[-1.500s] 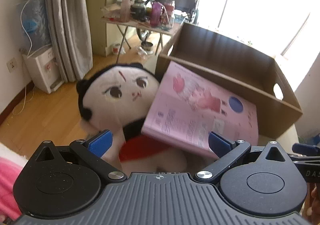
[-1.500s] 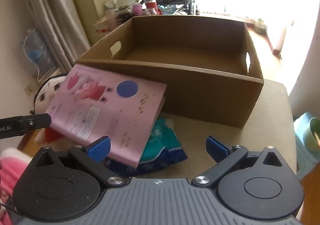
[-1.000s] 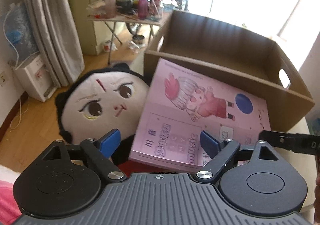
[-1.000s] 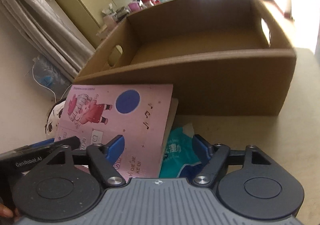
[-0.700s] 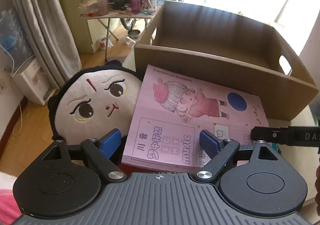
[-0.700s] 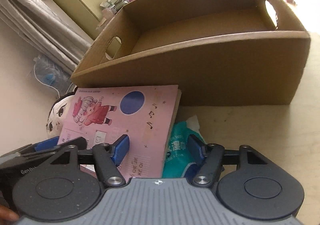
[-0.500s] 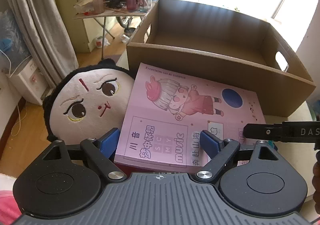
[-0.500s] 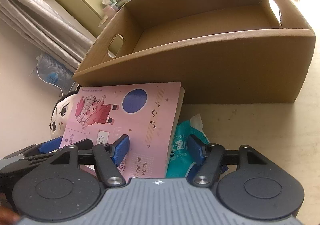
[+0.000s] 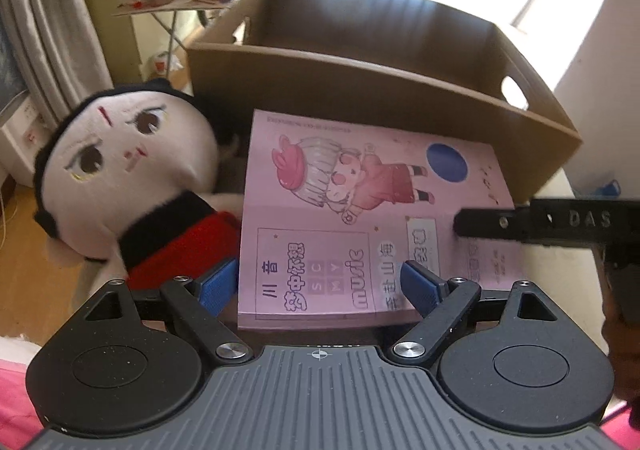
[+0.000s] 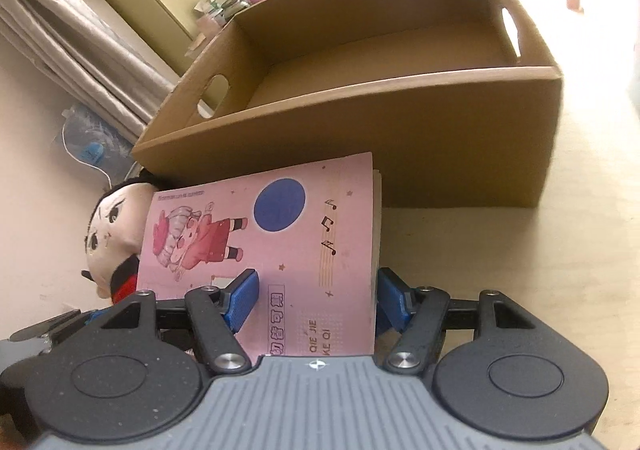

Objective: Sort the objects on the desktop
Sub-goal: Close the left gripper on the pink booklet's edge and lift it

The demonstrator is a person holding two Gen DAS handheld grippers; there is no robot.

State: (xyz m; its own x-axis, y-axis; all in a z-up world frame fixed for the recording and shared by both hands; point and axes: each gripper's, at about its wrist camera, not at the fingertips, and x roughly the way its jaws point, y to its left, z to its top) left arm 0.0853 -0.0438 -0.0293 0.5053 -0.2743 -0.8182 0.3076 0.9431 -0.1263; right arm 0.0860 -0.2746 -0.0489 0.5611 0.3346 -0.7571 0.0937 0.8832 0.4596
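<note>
Pink cartoon-printed book (image 9: 360, 217), brown box (image 9: 360, 61), red-clothed doll (image 9: 128, 169)

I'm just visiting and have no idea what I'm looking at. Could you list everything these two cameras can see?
Cardboard box: one, brown, open top, hand holes in its end walls, at the back of the table; nothing visible inside.
Music book: one, pink with a cartoon girl and a blue disc, lying in front of the box.
Plush doll: one, pale face, black hair, red body, lying beside the book.
Table: one, beige, under it all.
Side table: one, cluttered with bottles and jars, beyond the box.
Curtain: grey, in the background.
Left gripper: black with blue pads, jaws opening, straddling the book's near edge.
Right gripper: same, open, one pad over the cover, one beside the book.
</note>
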